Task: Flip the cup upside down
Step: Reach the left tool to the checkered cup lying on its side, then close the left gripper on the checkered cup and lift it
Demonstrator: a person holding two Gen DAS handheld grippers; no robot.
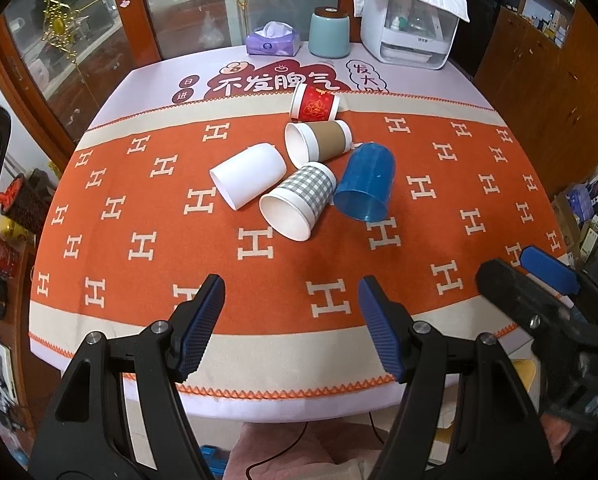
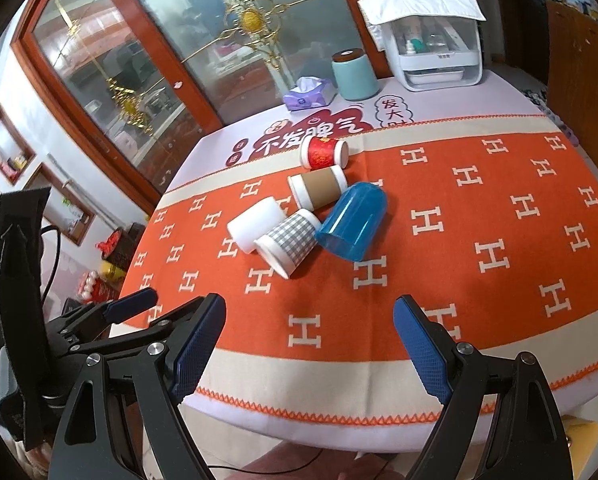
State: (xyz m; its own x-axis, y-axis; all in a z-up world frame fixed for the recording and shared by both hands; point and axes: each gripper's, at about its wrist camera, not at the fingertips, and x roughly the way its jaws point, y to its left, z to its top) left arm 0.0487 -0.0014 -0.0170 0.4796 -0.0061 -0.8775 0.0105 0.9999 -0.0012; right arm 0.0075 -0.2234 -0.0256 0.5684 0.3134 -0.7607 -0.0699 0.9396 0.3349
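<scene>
The left gripper (image 1: 291,320) hangs over the near edge of the table (image 1: 227,396), its two blue fingers spread wide with nothing between them. The right gripper (image 2: 311,344) is in the same pose beside it, also released and empty, pointing toward the middle of the table. Both are well apart from the cups.

Five cups lie on their sides in a group on the orange cloth (image 1: 139,200). The blue plastic cup (image 1: 365,184) lies at the right of the group, its mouth toward the near edge. Just beside it lies the checked cup (image 1: 299,200), touching the white cup (image 1: 249,180) on its left. Behind them lies the brown cup (image 1: 319,142), and farthest is the red cup (image 1: 315,104).

At the far edge stand a tissue box (image 1: 273,42), a pale green jar (image 1: 329,32) and a white appliance (image 1: 409,30) with a cloth on top. Between the grippers and the cups there is only bare cloth.
</scene>
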